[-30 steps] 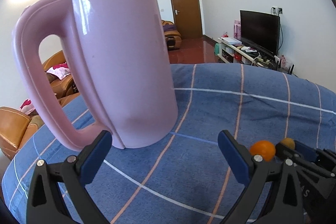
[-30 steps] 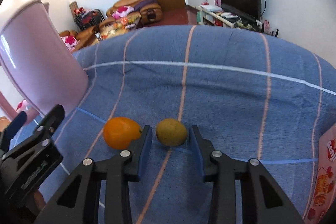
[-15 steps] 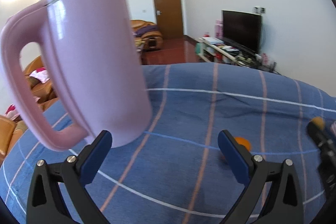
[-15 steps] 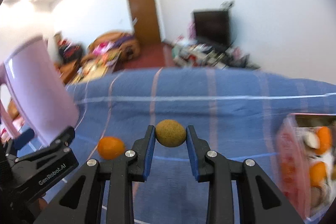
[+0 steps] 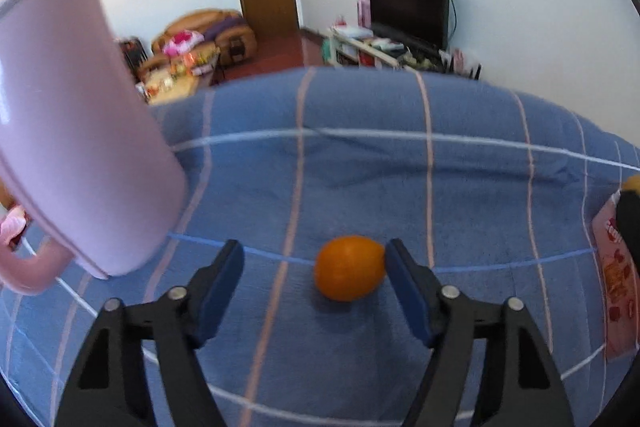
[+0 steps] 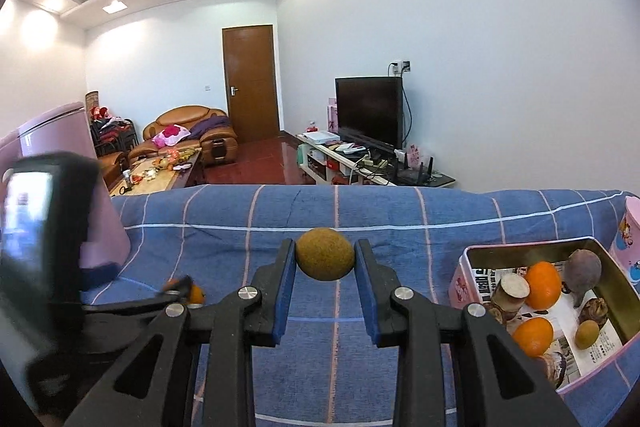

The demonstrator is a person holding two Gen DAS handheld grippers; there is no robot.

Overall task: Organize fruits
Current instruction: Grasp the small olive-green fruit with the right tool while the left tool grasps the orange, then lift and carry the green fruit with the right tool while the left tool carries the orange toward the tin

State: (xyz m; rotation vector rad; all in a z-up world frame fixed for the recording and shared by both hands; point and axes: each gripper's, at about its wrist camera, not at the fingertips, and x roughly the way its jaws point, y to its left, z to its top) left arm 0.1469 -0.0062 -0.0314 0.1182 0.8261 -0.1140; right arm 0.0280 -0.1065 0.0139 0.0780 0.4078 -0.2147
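L gripper (image 5: 314, 269): jaws just closing, not yet clamped, orange (image 5: 349, 267) on blue cloth (image 5: 460, 187) betw pads, touching R pad | R gripper (image 6: 325, 261): pinched brown round fruit (image 6: 325, 254), off cloth, left of pink tin (image 6: 466, 267)

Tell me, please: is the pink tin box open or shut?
Open. The pink tin box has no lid on it in the right wrist view, and its inside shows, with oranges and other fruits lying on printed paper.
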